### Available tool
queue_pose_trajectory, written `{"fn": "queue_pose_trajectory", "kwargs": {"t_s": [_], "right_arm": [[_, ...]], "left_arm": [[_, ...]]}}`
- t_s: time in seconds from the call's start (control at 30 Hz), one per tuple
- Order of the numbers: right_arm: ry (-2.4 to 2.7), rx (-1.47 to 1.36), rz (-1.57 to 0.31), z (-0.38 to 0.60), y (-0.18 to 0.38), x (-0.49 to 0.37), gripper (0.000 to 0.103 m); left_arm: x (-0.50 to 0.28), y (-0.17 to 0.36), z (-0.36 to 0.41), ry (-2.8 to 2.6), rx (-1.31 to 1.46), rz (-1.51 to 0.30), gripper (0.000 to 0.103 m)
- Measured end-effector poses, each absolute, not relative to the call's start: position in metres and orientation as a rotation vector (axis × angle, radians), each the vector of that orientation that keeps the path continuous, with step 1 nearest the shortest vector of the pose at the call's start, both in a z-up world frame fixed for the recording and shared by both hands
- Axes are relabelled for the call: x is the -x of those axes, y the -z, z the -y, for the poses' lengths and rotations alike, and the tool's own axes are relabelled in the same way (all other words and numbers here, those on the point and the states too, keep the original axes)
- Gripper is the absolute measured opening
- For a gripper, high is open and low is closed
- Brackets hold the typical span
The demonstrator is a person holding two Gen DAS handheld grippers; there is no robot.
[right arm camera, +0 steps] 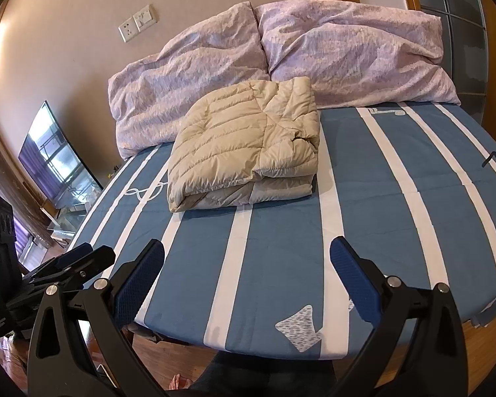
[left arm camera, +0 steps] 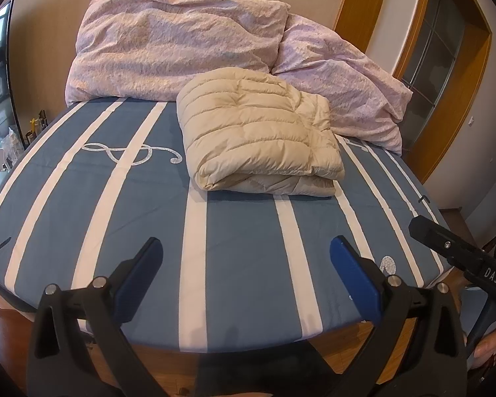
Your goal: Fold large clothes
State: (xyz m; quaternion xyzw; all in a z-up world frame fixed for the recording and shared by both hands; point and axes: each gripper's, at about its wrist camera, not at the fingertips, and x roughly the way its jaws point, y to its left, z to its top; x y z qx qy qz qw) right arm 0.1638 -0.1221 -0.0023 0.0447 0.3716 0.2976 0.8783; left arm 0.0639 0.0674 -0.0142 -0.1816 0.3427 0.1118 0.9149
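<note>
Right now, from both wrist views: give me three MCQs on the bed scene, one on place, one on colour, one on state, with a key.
1. Where does the beige puffer jacket lie?
A. on the floor
B. on the striped sheet, in front of the pillows
C. on top of the pillows

2. What colour are the sheet's stripes?
A. white
B. red
C. black

3. How are the left gripper and right gripper?
A. both open, empty
B. both clamped on the jacket
C. one holds a pillow

Key: B, the jacket rests on the sheet; A, white bands on blue; A, gaps show only the sheet.
</note>
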Motion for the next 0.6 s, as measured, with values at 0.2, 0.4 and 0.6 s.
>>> {"fn": "queue_pose_trajectory", "kwargs": {"t_s": [0.2, 0.4, 0.6], "right_arm": [[-0.619, -0.096, -0.776, 0.1214, 0.0017, -0.1619, 0.102], [-0.618, -0.093, -0.771, 0.1201, 0.0010, -0.1600, 0.102], [-0.617, -0.093, -0.771, 0.1195, 0.0011, -0.1594, 0.102]], "left_arm": [[-0.0647, 0.0136, -0.0672, -0.230, 0.375, -0.709, 0.101], [-0.0658, 0.0139, -0.0673, -0.229, 0.375, -0.709, 0.101], [-0.0666, 0.0141, -0.0673, -0.230, 0.377, -0.712, 0.101]]}}
